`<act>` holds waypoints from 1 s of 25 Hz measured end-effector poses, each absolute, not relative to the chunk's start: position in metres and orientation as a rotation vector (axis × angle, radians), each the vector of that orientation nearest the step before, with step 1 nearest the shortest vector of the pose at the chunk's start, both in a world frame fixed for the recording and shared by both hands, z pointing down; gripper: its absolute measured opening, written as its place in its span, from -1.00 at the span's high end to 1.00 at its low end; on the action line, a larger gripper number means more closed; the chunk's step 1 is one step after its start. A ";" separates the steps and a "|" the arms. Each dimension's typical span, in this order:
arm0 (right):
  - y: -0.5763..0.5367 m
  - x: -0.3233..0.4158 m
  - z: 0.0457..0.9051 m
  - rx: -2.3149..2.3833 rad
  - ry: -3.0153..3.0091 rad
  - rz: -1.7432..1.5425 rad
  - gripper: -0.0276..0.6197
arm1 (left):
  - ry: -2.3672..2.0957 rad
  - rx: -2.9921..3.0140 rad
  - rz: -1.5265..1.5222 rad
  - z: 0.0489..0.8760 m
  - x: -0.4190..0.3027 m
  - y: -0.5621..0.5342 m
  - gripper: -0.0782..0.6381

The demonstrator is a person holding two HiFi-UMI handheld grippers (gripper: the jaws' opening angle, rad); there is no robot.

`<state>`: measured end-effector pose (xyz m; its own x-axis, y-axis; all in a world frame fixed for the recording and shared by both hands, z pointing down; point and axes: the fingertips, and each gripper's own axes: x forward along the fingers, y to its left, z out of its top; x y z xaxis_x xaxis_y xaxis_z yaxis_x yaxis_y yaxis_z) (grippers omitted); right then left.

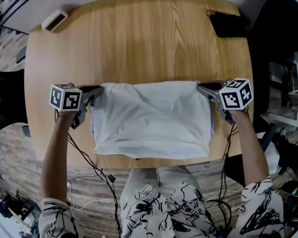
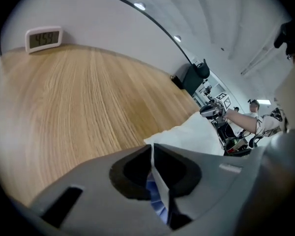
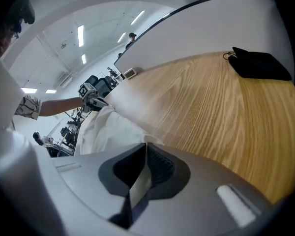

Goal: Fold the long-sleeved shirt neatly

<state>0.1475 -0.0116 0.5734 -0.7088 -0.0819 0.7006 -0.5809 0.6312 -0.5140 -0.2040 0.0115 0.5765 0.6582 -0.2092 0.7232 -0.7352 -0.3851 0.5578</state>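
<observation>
Your left hand-held gripper [image 1: 95, 91] and right hand-held gripper [image 1: 204, 89] each pinch a far corner of the white shirt [image 1: 154, 118], which should be light and limp, so grip its edges.

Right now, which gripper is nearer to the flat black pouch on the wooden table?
Right. The right gripper clamps the white shirt on the side of the flat black pouch; the left gripper clamps its opposite corner.

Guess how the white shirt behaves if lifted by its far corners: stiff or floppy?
Probably floppy: the shirt creases between the left hand-held gripper and right hand-held gripper pinching its corners. Likely light: thin cloth fits between shut jaws.
</observation>
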 end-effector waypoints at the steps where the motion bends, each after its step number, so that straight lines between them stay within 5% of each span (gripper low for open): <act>1: -0.012 0.148 0.574 0.518 -2.206 0.988 0.85 | -0.737 1.926 0.709 0.578 -0.203 0.013 0.71; 14: -0.051 0.194 0.532 0.828 -2.311 0.994 0.86 | -0.975 1.949 0.495 0.524 -0.261 0.017 0.73; 25: -0.091 0.199 0.569 0.921 -2.199 0.937 0.84 | -1.057 1.943 0.650 0.565 -0.270 -0.007 0.71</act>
